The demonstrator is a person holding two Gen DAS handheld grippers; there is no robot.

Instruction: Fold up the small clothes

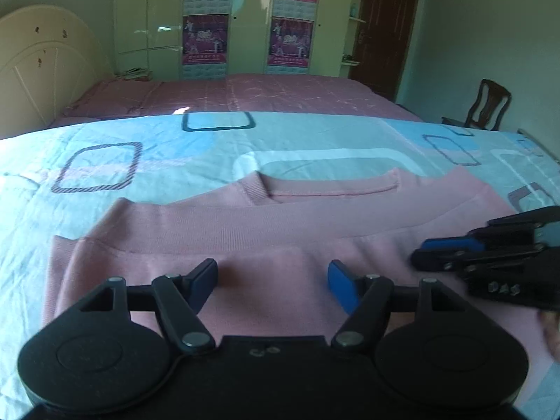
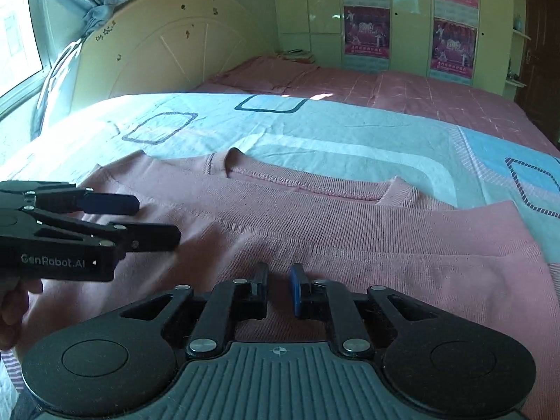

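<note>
A pink knitted sweater (image 1: 280, 231) lies flat on a light blue patterned sheet (image 1: 147, 154), its neckline away from me and a fold line across its width. It also shows in the right wrist view (image 2: 350, 231). My left gripper (image 1: 273, 280) is open and empty, low over the near part of the sweater. It shows from the side in the right wrist view (image 2: 154, 220). My right gripper (image 2: 279, 287) has its jaws a small gap apart with nothing between them, just above the sweater. It shows at the right edge of the left wrist view (image 1: 434, 252).
The sheet covers the near part of a bed with a pink bedspread (image 1: 245, 94). A cream headboard (image 2: 157, 45) stands at the left, wardrobes with posters (image 1: 206, 35) behind, and a wooden chair (image 1: 486, 108) at the right.
</note>
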